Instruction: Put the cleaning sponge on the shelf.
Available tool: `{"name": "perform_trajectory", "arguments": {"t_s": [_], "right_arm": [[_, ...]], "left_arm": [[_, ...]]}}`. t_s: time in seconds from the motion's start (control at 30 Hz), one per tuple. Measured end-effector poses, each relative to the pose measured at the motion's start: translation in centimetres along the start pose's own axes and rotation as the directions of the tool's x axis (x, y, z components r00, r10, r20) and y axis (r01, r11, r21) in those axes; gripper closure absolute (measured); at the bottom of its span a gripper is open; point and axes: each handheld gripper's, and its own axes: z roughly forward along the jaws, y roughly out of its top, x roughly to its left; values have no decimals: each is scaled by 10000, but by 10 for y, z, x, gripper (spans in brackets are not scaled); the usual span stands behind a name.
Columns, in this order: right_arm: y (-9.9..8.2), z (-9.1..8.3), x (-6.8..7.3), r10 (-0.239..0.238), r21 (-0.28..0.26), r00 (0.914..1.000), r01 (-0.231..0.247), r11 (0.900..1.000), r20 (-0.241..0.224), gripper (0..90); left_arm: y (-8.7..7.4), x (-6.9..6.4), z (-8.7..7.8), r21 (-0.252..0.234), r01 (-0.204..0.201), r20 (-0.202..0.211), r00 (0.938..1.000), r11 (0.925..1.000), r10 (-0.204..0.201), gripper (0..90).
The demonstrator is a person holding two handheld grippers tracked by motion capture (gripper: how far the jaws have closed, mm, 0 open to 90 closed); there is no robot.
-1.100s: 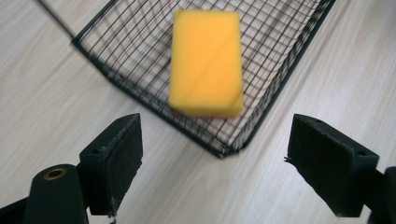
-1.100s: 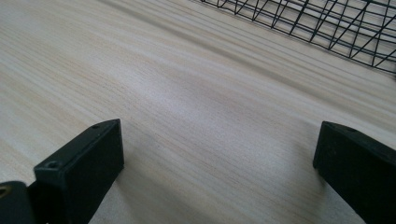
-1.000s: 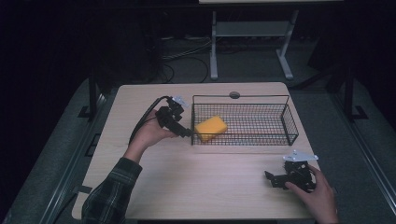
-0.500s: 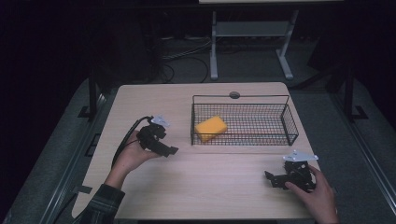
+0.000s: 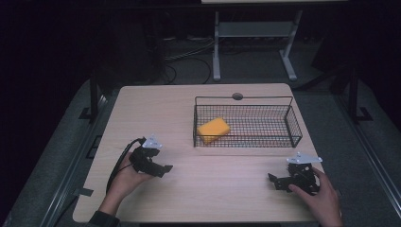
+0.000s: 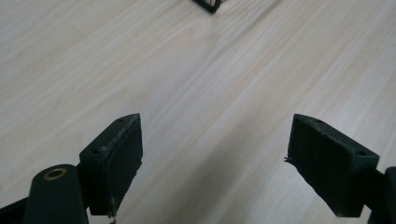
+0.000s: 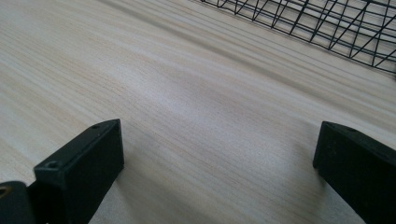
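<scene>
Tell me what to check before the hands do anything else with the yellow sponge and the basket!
1. Sponge lies inside the wire basket, at its left end: ok.
2. Left gripper has open jaws with nothing between them, just bare table: ok.
3. Right gripper has open jaws with nothing between them: ok.
4. Both grippers sit apart from the basket, on the near side of the table: ok.
5. Basket stands upright and fully on the table: ok.
6. Sponge is lying flat on the basket floor: cannot tell, it looks a bit tilted.
</scene>
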Motion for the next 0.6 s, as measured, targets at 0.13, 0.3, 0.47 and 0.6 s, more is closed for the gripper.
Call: {"name": "perform_trajectory", "arguments": {"t_s": [0.13, 0.3, 0.47, 0.6], "right_arm": [[0, 0, 0, 3, 0, 10000, -3, 10000, 1, 12], [0, 0, 0, -1, -5, 10000, 1, 10000, -2, 12], [0, 0, 0, 3, -3, 10000, -3, 10000, -1, 12], [0, 0, 0, 6, -1, 10000, -6, 10000, 0, 12]], "left_arm": [[-18, -2, 1, -121, 58, -201, 9998, 9999, -61, 168], [-36, -4, 0, -201, 83, -363, 9993, 9998, -90, 159], [-45, -5, 3, -154, 236, -457, 9987, 9996, -243, 151], [-48, -4, 5, -111, 198, -486, 9986, 9997, -203, 140]]}}
